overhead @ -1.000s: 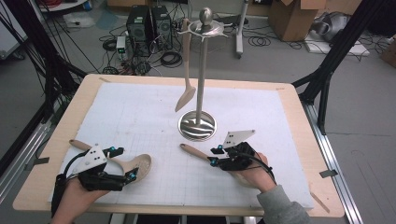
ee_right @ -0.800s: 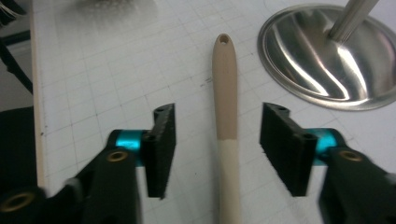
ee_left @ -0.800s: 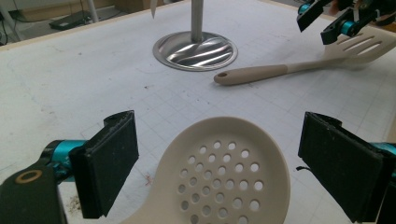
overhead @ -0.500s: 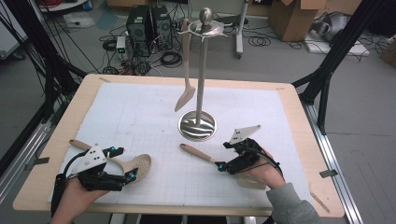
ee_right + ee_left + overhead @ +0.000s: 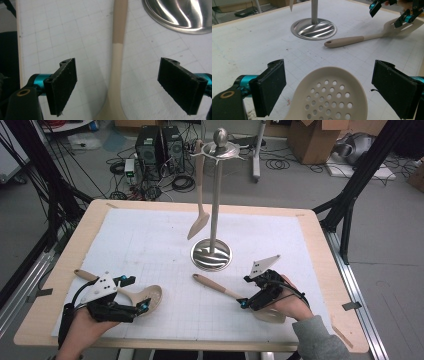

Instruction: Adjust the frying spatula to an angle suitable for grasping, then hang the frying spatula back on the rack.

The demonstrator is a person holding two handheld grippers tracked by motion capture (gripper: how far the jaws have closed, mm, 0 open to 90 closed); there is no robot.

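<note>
A: Left tool sits wide open around the skimmer's perforated bowl, flat on the surface.

B: Right tool just opened wide; spatula neck lies untouched between the jaws. Looks light and stiff, so grab the neck.

Each hand-held gripper is built of black parts with teal fittings at the jaw mounts. Flat black pads with a rough surface are carried on both. A grey three-cornered plate dotted with small holes is mounted on top. A grey sleeve is worn on the right arm.
</note>
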